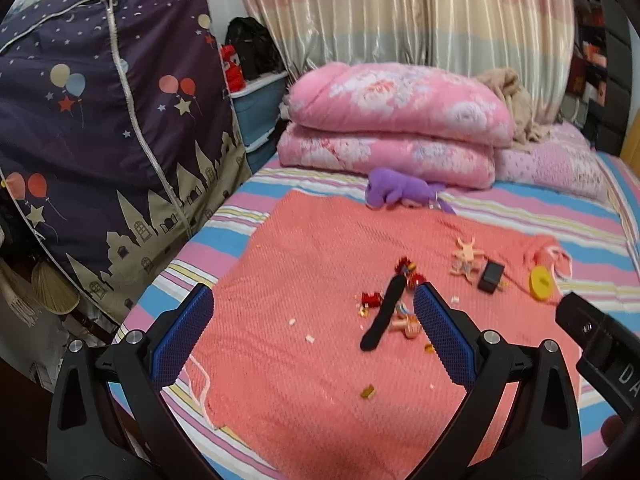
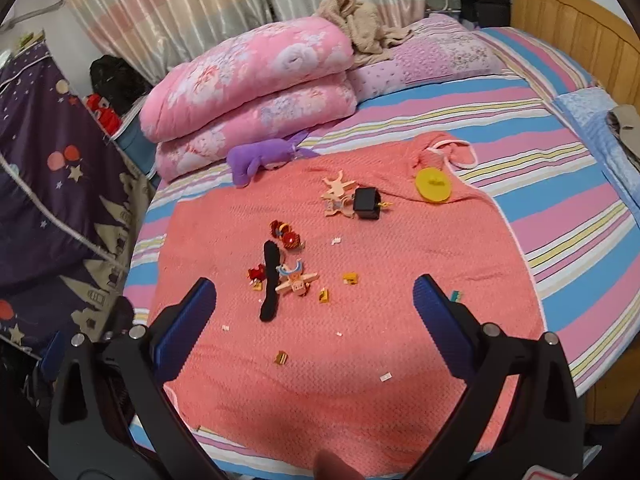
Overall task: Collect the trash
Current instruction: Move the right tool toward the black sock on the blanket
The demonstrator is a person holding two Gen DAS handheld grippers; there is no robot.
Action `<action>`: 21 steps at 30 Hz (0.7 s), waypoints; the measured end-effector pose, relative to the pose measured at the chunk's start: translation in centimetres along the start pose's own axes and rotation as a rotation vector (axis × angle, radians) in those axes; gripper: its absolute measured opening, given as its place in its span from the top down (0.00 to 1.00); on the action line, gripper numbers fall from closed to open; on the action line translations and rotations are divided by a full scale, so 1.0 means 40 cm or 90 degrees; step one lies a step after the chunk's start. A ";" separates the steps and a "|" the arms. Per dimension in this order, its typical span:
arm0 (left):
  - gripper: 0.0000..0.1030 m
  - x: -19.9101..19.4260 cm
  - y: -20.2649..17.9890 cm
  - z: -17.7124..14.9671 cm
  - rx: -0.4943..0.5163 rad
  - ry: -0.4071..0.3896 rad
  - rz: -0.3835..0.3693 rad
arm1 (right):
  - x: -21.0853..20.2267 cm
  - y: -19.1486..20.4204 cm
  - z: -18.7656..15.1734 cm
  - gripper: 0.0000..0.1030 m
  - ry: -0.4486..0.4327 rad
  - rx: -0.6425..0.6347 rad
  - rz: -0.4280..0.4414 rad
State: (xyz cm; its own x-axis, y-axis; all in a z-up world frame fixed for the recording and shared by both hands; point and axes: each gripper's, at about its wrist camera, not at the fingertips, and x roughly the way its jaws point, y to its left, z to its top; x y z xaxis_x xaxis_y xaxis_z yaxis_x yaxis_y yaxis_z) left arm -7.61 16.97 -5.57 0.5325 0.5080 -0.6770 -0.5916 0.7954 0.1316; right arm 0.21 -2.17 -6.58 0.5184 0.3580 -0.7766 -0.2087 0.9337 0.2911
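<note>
Collection looks unstarted: scraps (image 2: pixel 281 357) and toys litter the coral blanket (image 2: pixel 400 280) on the bed, clustered around the 11 o'clock of the right hand-held gripper (image 2: pixel 314 300). Both it and the left hand-held gripper (image 1: pixel 313 312) hover spread wide, holding nothing.

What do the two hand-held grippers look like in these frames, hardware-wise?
Both match: the left hand-held gripper and right hand-held gripper have black, curved plastic finger arms with triangular cut-outs and silver round pivot bolts. Each finger carries a blue pad with a fine textured grid. No cables or sleeves visible. White lettering shows on the black body at the left view's right edge.
</note>
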 end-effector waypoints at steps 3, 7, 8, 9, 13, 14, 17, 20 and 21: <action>0.05 -0.003 -0.015 -0.012 0.022 0.009 -0.001 | 0.005 -0.008 -0.010 0.07 0.019 -0.001 0.007; 0.05 -0.010 -0.017 -0.010 0.024 0.013 0.000 | -0.001 -0.021 -0.009 0.07 0.017 -0.004 0.014; 0.05 -0.013 -0.019 -0.013 0.026 0.013 -0.002 | -0.004 -0.021 -0.008 0.07 0.016 -0.007 0.016; 0.05 -0.017 -0.021 -0.014 0.026 0.011 -0.003 | -0.008 -0.019 -0.009 0.07 0.013 -0.010 0.022; 0.05 -0.029 -0.020 -0.013 0.019 0.006 -0.014 | -0.013 -0.025 -0.003 0.07 0.012 -0.010 0.036; 0.05 -0.031 -0.023 -0.016 0.020 0.007 -0.015 | -0.015 -0.028 -0.007 0.07 0.008 -0.007 0.048; 0.05 -0.035 -0.027 -0.022 0.026 0.012 -0.015 | -0.019 -0.034 -0.015 0.07 0.001 -0.005 0.069; 0.05 -0.039 -0.025 -0.023 0.024 0.010 -0.014 | -0.020 -0.032 -0.019 0.07 -0.001 -0.013 0.078; 0.05 -0.042 -0.024 -0.023 0.024 0.008 -0.014 | -0.022 -0.030 -0.018 0.07 -0.004 -0.016 0.084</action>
State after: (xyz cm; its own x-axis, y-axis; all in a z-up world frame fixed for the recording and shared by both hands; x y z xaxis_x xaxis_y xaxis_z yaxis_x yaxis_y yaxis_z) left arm -8.47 15.05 -5.23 0.5371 0.4859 -0.6895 -0.5568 0.8183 0.1429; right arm -0.59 -3.63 -6.65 0.4901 0.4777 -0.7291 -0.2960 0.8780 0.3762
